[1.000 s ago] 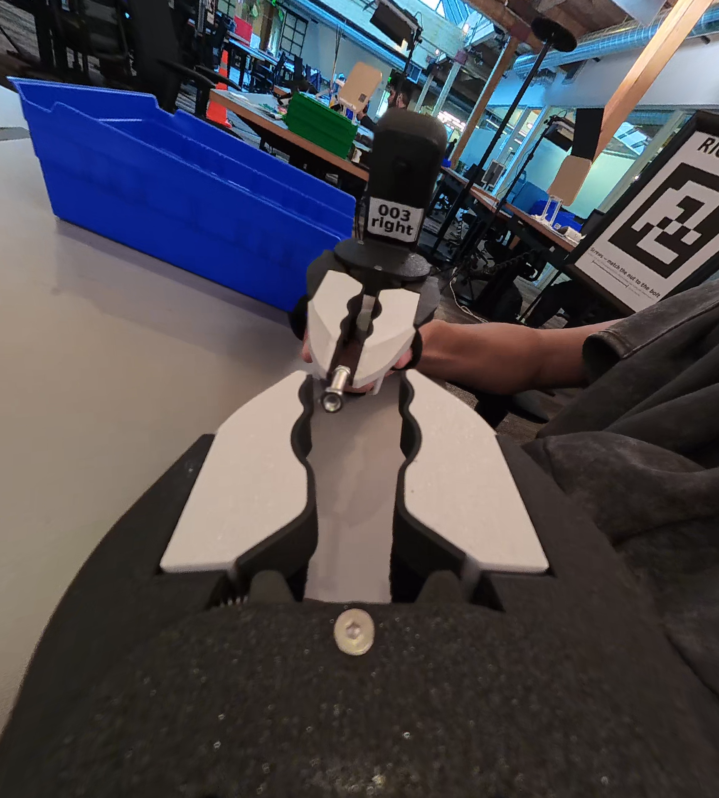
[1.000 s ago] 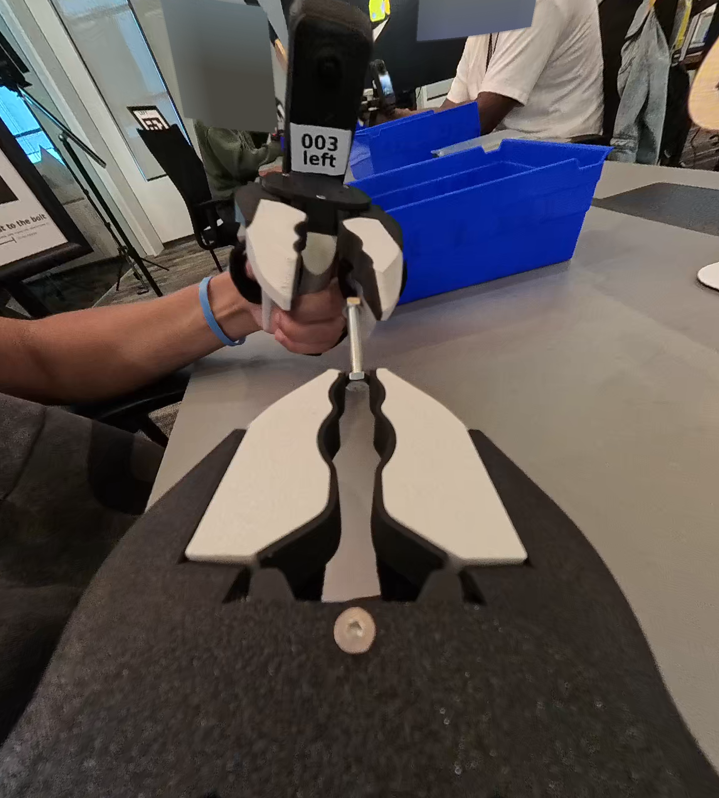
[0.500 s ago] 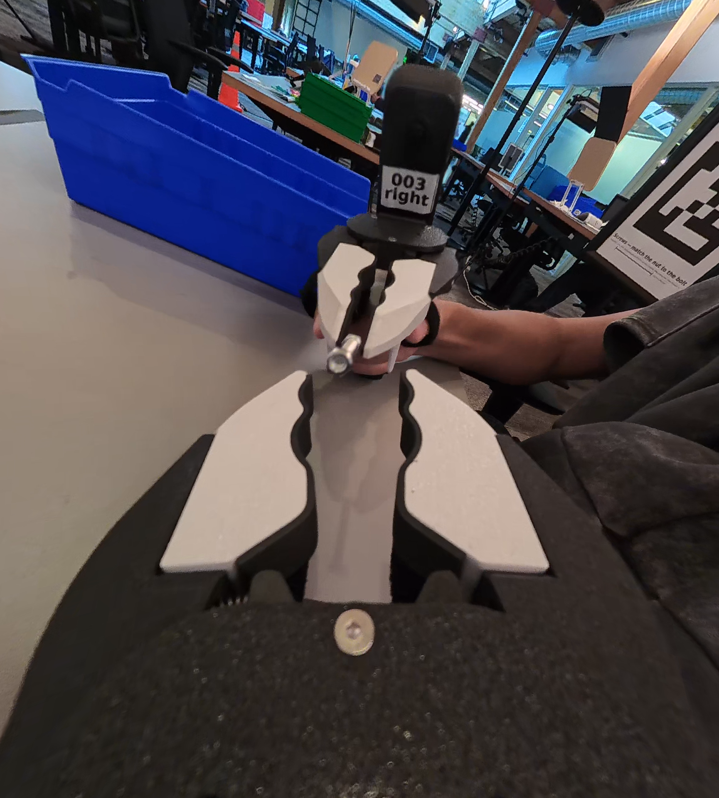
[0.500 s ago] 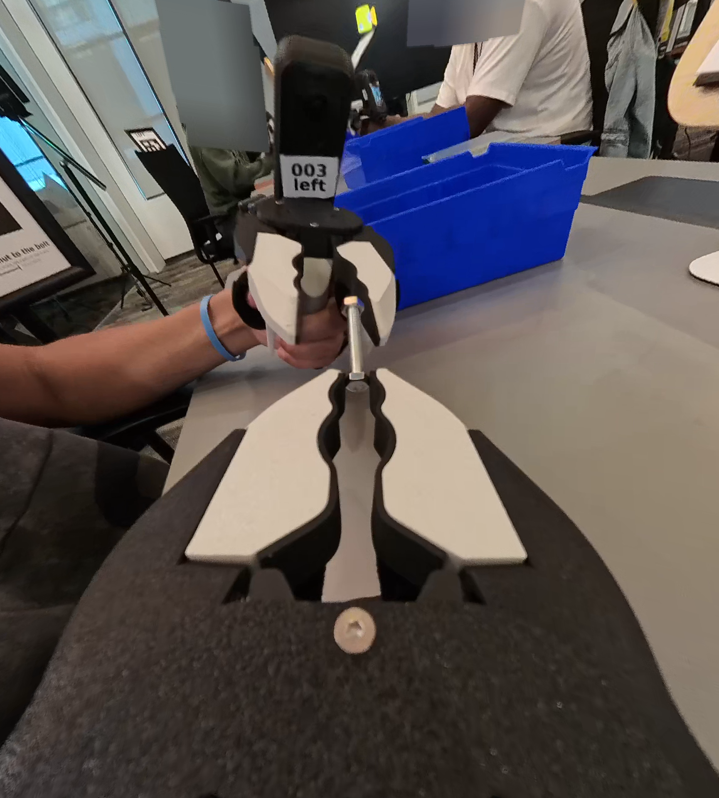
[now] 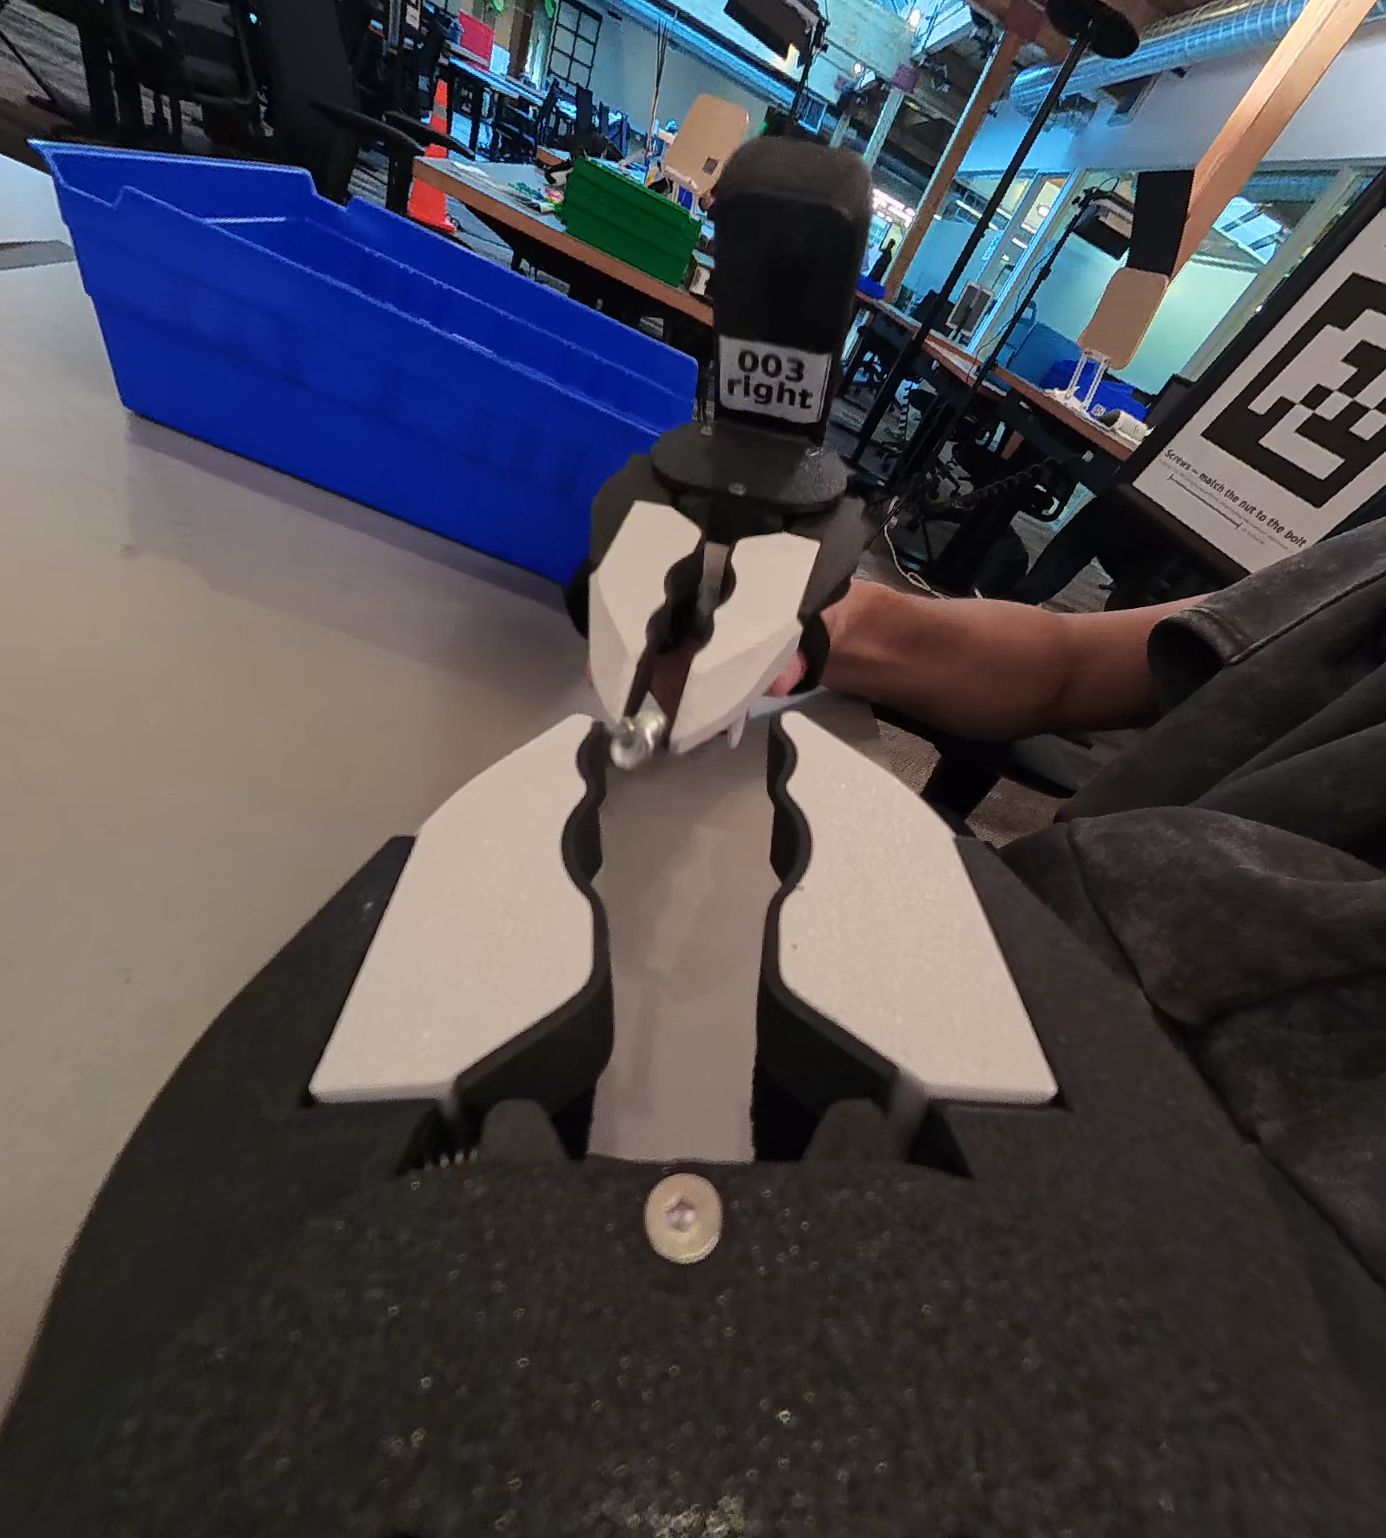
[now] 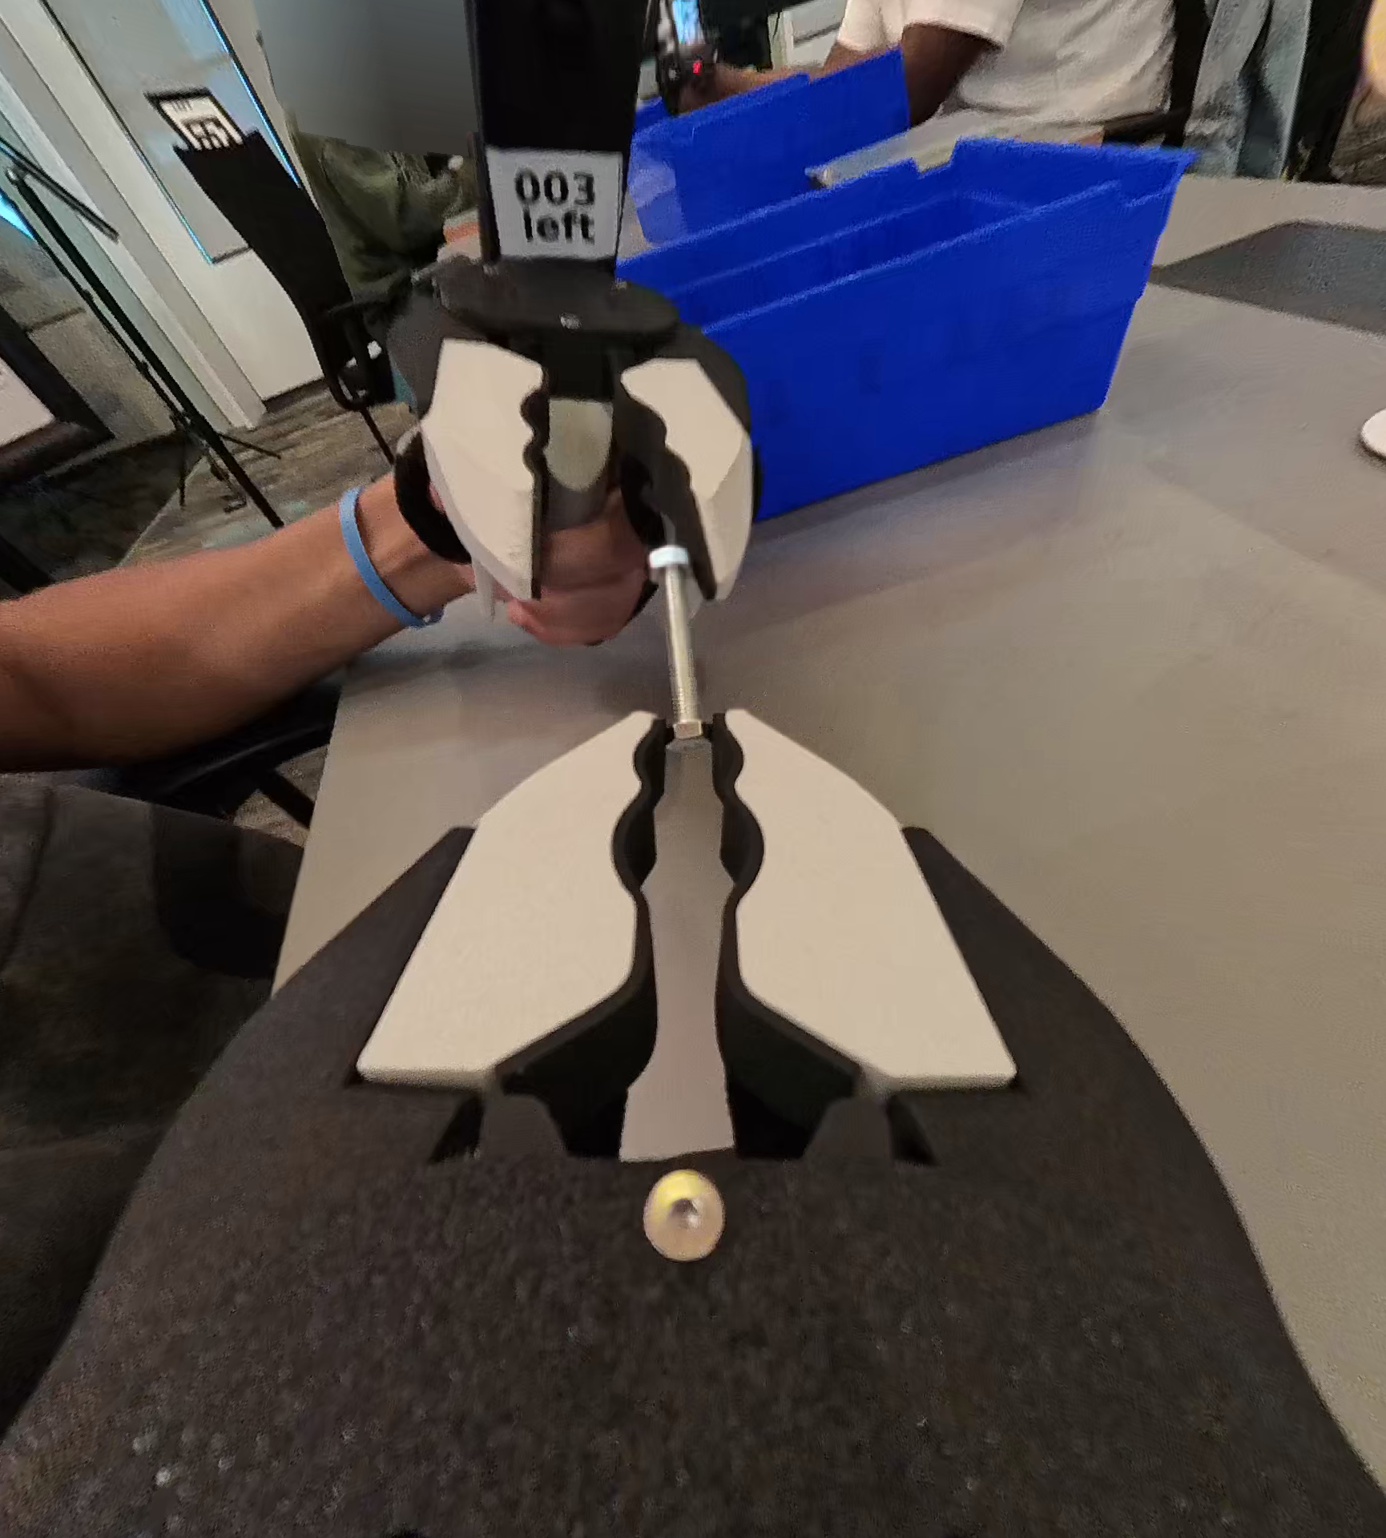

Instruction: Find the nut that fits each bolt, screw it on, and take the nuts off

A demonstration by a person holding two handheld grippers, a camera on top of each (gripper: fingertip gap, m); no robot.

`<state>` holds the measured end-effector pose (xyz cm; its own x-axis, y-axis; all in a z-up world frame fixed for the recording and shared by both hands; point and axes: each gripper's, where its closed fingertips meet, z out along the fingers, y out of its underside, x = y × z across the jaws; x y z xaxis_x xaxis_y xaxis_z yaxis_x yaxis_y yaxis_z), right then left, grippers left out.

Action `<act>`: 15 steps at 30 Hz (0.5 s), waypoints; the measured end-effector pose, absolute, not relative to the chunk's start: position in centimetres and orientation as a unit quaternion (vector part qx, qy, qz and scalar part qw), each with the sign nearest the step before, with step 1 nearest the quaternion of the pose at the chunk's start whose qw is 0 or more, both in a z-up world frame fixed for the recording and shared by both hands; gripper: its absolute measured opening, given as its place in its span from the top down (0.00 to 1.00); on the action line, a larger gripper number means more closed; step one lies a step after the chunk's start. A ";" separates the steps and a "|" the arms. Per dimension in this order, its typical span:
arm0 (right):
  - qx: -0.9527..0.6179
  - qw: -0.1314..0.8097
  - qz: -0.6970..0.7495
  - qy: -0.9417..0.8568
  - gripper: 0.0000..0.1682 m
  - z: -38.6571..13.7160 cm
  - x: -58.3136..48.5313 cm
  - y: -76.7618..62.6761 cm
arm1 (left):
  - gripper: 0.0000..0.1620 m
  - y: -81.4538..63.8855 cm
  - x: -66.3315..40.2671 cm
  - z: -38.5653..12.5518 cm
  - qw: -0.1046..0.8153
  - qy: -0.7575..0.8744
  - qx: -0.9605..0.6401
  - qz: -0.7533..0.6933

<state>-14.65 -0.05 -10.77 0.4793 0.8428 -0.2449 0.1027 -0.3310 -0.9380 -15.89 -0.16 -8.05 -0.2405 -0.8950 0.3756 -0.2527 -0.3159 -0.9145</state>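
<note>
Right gripper (image 6: pixel 685 726) clamped on the hex head of the bolt (image 6: pixel 680 641); shaft points away from it toward the left gripper (image 6: pixel 631 574). Left gripper fingers apart, holding nothing. In the right wrist view the bolt's far end, with a pale ring, lies just beside the inner face of one left fingertip (image 6: pixel 719 533); contact cannot be told.

Change since 1.0 s ago: in the left wrist view the bolt tip (image 5: pixel 631 743) has shifted from the middle of the gap over to the tip of the finger (image 5: pixel 506 882) on the picture's left, now touching or nearly so. In the right wrist view the left gripper looms larger and closer than 0.5 s ago; its top is now cut off by the frame. Grip on the bolt head unchanged. Left gripper gap unchanged.

Labels: each gripper carries a small white sticker with black print on its black handle (image 5: pixel 781 275). A framed board (image 5: pixel 1339 399) with a black-and-white square marker and a line of print stands at the edge of the left wrist view.

Surface: plain grey table (image 6: pixel 1131 707). Blue bin (image 5: pixel 357 358) on it, beyond the grippers. Open workshop behind, with desks, stands and a seated person in a white shirt (image 6: pixel 1031 58). Blue wristband (image 6: pixel 369 558) on the arm holding the left gripper.
</note>
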 end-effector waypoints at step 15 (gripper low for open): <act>-0.717 0.466 0.390 -0.340 0.94 -10.6 -15.3 -0.6 | 0.78 -0.1 -15.9 -8.0 0.270 0.515 -0.552 -0.597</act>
<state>-15.26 -0.57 -10.64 0.4643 0.8516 -0.2433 0.1233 -0.3342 -0.9344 -15.87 -0.09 -8.04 -0.2448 -0.8914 0.3815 -0.2461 -0.3234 -0.9137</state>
